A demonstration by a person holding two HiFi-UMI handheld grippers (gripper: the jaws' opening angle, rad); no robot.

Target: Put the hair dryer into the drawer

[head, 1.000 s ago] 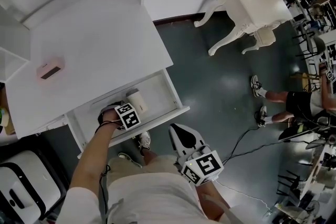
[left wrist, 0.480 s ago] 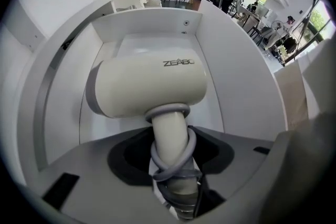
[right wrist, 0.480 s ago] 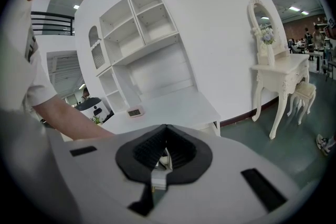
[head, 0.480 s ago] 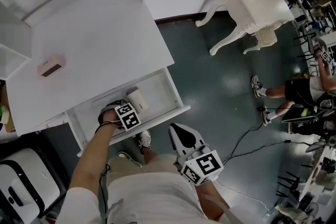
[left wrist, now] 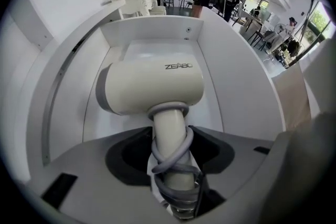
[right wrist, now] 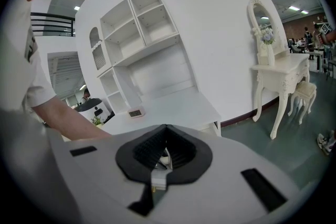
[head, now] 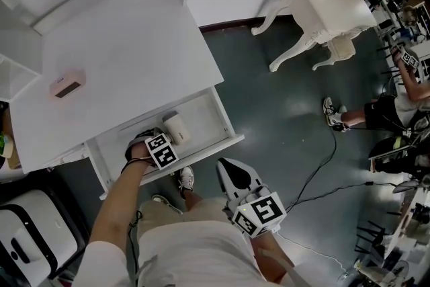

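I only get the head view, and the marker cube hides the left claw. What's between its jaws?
Observer: The handle of the hair dryer, which lies in the drawer; the left claw has just been opening its jaws.
Operator: Is the cord dangling?
Observer: No, the grey cord is wound round the handle.
Operator: And my right claw?
Observer: The right claw is shut, with nothing in it.

one hair dryer (left wrist: 152, 86), one drawer (head: 203, 119)
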